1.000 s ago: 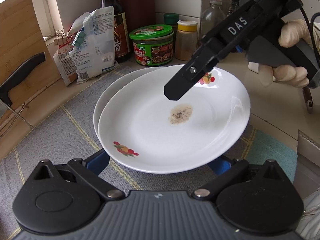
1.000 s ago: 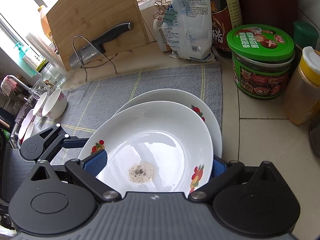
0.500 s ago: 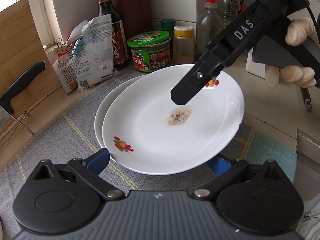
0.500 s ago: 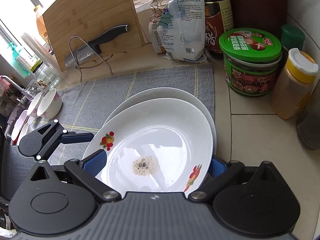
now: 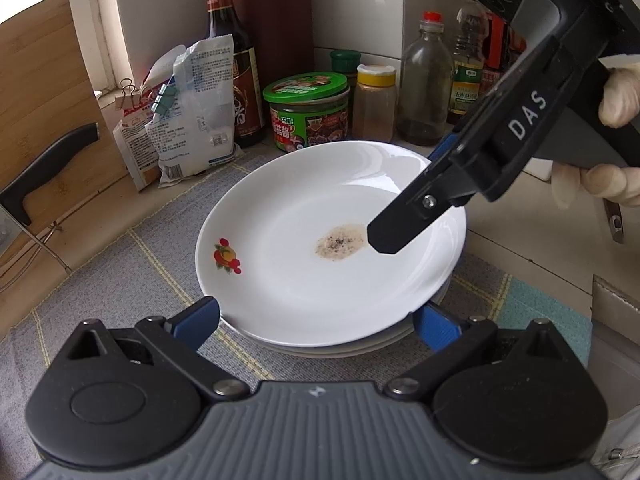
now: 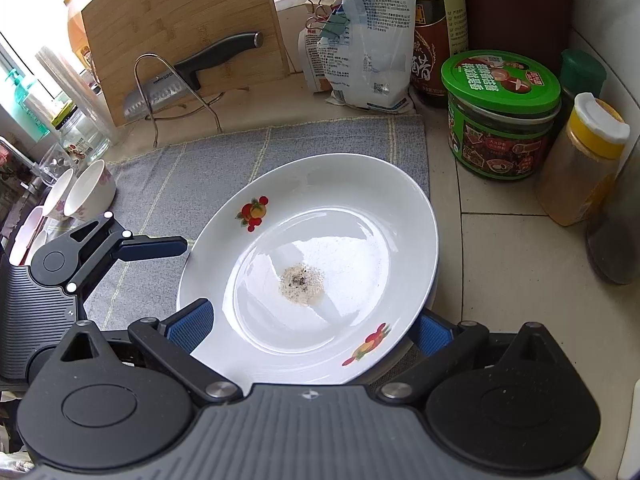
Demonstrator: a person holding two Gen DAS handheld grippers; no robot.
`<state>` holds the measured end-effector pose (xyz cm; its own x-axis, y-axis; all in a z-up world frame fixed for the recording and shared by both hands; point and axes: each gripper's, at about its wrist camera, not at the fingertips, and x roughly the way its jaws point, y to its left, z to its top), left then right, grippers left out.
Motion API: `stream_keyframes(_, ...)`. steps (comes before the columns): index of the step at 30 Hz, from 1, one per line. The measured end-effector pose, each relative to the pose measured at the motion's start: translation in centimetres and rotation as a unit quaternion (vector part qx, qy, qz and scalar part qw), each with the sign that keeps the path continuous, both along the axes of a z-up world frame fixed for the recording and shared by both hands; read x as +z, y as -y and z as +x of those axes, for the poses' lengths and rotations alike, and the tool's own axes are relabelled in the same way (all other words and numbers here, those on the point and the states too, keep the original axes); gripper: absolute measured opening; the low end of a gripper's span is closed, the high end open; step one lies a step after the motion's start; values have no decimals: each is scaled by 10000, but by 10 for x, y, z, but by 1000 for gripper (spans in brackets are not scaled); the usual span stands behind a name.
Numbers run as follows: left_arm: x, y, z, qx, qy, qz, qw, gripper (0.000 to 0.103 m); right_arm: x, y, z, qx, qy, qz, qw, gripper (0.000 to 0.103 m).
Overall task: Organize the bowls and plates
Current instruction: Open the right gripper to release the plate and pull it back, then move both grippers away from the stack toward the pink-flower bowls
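Left wrist view: white fruit-patterned ceramic plate (image 5: 304, 280) now sits squarely on the stack (earlier offset), both grippers (image 5: 316, 320) (image 6: 308, 326) spread apart—stacking looks done.

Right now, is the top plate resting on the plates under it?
Touching. In the left wrist view the top plate sits directly on the stacked plates, whose rims show just under its near edge with no gap; both grippers' fingers flank it.
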<state>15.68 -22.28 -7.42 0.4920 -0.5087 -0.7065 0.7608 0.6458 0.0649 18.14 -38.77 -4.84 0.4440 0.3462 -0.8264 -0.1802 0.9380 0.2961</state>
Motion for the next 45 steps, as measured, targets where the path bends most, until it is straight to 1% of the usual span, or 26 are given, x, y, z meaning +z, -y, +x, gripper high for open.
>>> stream_keyframes(14, 2, -5, -3, 96, 35, 8, 9999, 102, 0, -14, 0, 65, -100, -435, 9990, 103)
stream_keyframes(21, 1, -8, -11, 128, 144, 67, 9998, 102, 0, -22, -5, 95, -72, -785, 9968, 103)
stream_keyframes(25, 6, -17, -15, 327, 246, -115, 9991, 102, 0, -21, -10, 66, -45, -925, 9957, 103)
stream_keyframes(27, 12, -23, -16, 517, 354, -204, 9978, 103, 3, -21, -15, 79, 134, -1059, 9943, 103)
stream_keyframes(29, 17, -30, -17, 704, 448, -320, 9960, 102, 9, -22, -21, 166, 283, -1079, 9936, 103)
stream_keyframes(31, 21, -37, -19, 900, 523, -390, 9938, 102, 14, -25, -27, 188, 522, -1106, 9923, 103)
stream_keyframes(34, 24, -46, -22, 1216, 597, -447, 9898, 103, 21, -33, -36, 259, 971, -1276, 9867, 103)
stream_keyframes(38, 29, -60, -32, 1703, 728, -495, 9815, 103, 25, -43, -42, 379, 1379, -1201, 9824, 103)
stream_keyframes(42, 35, -79, -46, 2133, 844, -539, 9718, 103, 25, -60, -48, 566, 1768, -1259, 9745, 103)
stream_keyframes(45, 35, -97, -54, 2387, 891, -588, 9652, 103, 23, -74, -52, 647, 1922, -1244, 9713, 103)
